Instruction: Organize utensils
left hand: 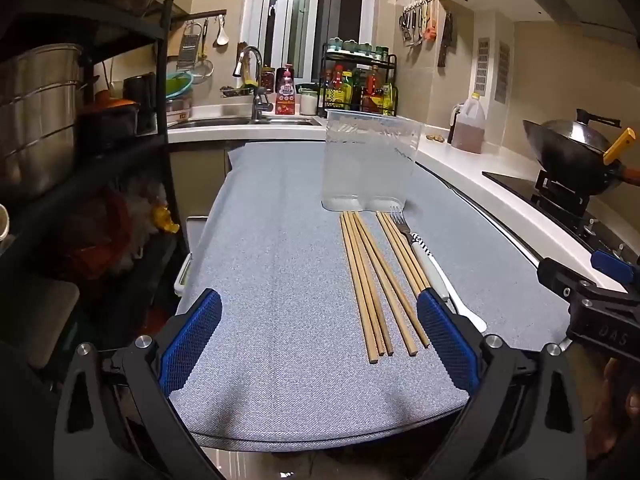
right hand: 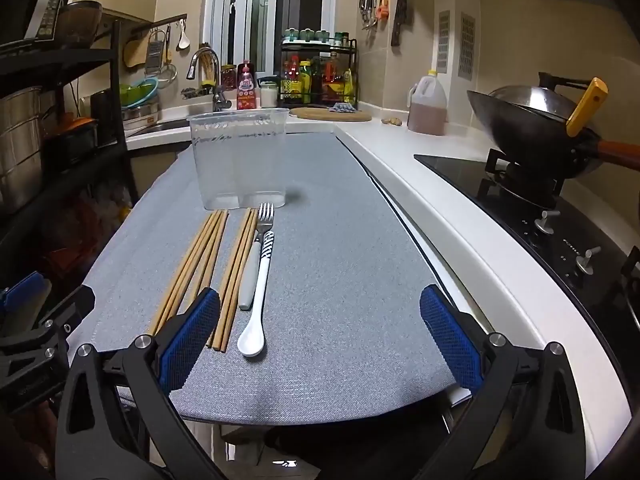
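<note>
Several wooden chopsticks [left hand: 372, 280] [right hand: 202, 256] lie in two bundles on a grey mat [left hand: 280, 260] [right hand: 344, 264], pointing at a clear plastic holder [left hand: 368, 160] [right hand: 240, 158] that stands upright behind them. Beside the chopsticks lie a grey-handled fork [left hand: 416, 248] [right hand: 256, 248] and a white spoon [right hand: 256, 308] with a striped handle. My left gripper [left hand: 319, 316] hovers open over the mat's near end, with its right pad beside the chopstick ends. My right gripper [right hand: 320, 312] is open too, its left pad over the chopsticks' near ends. Neither holds anything.
A white counter [right hand: 440, 216] runs along the right, with a black hob [right hand: 520, 208], a wok [right hand: 532, 120] and an oil jug [right hand: 427, 104]. A sink [left hand: 240, 122] and a spice rack [left hand: 356, 84] stand at the back. Dark shelves with pots [left hand: 40, 120] line the left.
</note>
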The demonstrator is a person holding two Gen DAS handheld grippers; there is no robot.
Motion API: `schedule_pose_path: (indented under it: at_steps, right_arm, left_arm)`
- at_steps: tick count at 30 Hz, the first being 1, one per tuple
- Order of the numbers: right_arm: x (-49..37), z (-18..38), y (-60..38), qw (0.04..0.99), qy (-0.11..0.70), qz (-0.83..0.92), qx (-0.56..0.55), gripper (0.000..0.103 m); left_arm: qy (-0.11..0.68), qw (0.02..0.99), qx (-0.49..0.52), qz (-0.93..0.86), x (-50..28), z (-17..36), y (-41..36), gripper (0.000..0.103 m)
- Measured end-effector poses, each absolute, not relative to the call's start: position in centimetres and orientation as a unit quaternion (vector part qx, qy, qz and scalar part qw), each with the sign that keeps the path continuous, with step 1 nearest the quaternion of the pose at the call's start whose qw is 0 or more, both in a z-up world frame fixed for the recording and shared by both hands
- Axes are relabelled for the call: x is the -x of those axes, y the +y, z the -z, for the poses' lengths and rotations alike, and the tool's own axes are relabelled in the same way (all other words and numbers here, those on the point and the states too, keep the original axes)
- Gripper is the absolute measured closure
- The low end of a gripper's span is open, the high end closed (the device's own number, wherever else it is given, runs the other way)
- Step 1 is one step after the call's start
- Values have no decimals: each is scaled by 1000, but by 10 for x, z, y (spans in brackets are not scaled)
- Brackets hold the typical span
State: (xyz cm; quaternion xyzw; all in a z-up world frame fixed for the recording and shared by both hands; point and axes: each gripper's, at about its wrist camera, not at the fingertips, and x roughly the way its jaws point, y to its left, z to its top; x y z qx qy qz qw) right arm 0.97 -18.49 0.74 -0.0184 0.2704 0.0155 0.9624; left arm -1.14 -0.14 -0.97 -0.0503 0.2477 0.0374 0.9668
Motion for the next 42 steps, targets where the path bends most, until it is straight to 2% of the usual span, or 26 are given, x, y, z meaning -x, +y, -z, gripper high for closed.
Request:
schedule_pose_path:
  at_steps: [4, 42]
  right_arm:
    - [-7, -9, -183, 963, 269, -13, 25, 5]
    - [-1, -11, -187, 964, 265, -14, 19, 5]
  left_arm:
    - [256, 965, 53, -22, 8, 13, -2, 12]
    - [239, 970, 38, -8, 14, 5, -8, 13]
